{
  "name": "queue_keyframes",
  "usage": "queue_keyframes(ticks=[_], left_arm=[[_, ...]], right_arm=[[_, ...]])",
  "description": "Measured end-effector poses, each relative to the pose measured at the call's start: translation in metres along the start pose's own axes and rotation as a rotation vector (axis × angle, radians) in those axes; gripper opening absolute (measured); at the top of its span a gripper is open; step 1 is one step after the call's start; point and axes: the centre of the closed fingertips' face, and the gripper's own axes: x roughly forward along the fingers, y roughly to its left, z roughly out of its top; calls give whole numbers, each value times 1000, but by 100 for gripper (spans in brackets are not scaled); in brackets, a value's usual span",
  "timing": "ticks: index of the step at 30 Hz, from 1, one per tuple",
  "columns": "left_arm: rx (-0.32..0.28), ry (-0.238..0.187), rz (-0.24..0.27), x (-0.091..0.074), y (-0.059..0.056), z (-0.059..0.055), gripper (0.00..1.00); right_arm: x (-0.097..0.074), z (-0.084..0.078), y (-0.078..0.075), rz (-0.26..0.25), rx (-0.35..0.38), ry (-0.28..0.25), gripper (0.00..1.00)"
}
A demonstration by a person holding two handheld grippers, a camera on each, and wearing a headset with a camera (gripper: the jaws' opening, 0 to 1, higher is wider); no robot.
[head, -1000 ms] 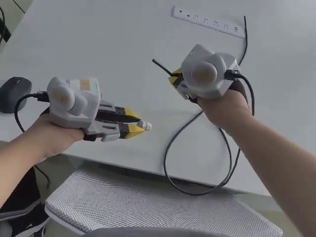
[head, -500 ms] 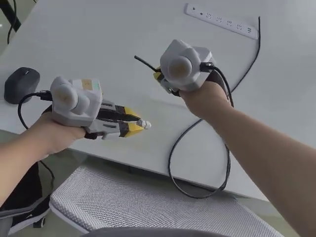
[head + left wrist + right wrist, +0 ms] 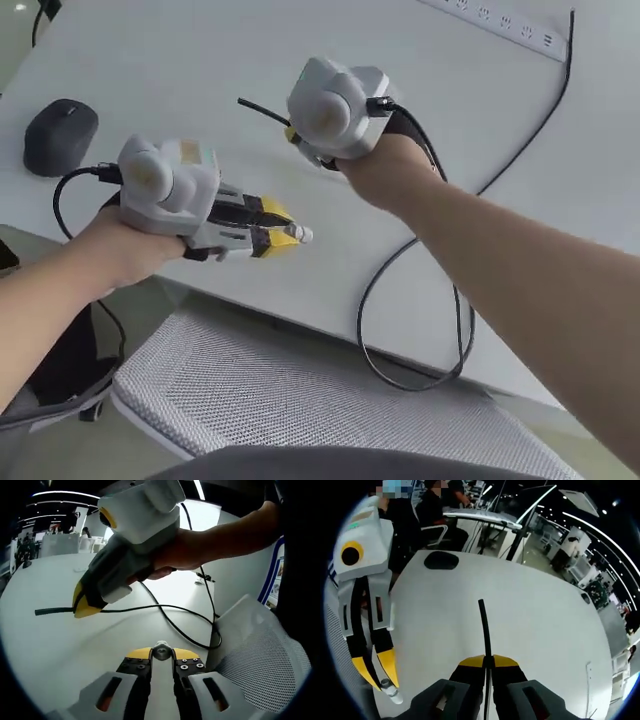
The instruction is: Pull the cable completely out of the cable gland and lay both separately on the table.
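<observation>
The left gripper (image 3: 285, 236) pinches the one cable gland (image 3: 161, 651) near the bench's (image 3: 200, 60) near edge. The right gripper (image 3: 488, 661) is clamped on the single cable (image 3: 483, 625).

Table (image 3: 200, 60) smooth matt; cable (image 3: 483, 625) matt rubbery; chair (image 3: 300, 400) woven mesh.

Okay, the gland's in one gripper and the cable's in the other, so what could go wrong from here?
1. The left gripper pinches the cable gland only at its very tips, near the front edge of the table; a slip could drop it onto the mesh chair.
2. A black loop hangs over that edge under the right arm; setting down the cable with the right gripper might snag it.
</observation>
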Motion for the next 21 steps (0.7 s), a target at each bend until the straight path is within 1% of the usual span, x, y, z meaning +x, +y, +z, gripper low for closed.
queue_keyframes(ticks=[2, 5, 10, 13, 17, 21], left_arm=[[0, 3, 1, 2, 2, -4, 15], [-13, 10, 5, 4, 3, -10, 15], [-23, 4, 17, 5, 4, -13, 15], [-27, 16, 32, 8, 8, -20, 15], [-33, 15, 47, 9, 12, -23, 16], [-37, 26, 57, 10, 14, -28, 16]], right_arm=[[7, -3, 5, 19, -1, 11, 0], [13, -7, 11, 36, -10, 17, 0], [15, -8, 12, 41, 3, 17, 0], [18, -11, 12, 50, 4, 22, 0], [20, -12, 13, 56, -2, 29, 0], [24, -14, 19, 72, -11, 36, 0]])
